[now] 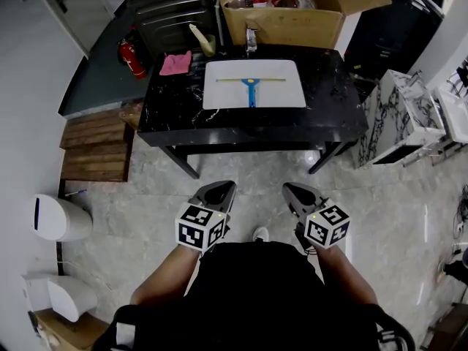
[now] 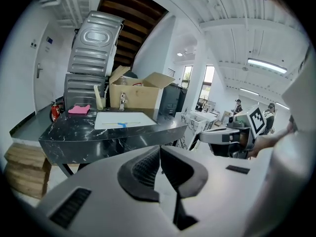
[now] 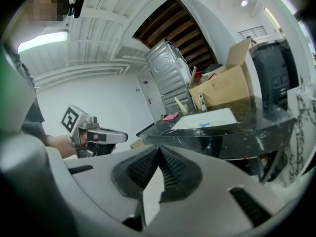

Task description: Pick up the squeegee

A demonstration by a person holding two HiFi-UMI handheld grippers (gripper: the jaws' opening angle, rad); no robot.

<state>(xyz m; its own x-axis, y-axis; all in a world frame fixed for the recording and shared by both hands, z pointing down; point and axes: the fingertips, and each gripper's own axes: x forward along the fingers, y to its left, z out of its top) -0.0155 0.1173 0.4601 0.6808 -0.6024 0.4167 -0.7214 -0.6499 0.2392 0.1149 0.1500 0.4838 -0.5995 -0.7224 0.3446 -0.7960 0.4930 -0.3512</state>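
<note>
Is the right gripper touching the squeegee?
Apart. Head view shows the right gripper over the floor, short of the table where the squeegee lies on a white surface.

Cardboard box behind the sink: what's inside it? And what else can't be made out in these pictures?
- Cardboard box: the head view's top edge cuts off its contents; only red and clear bits show.
- Squeegee: too small in both gripper views to judge its blade.
- Fire extinguisher: label too small to read in the head view.
- Floor under the table: hidden by its top in the head view.
</note>
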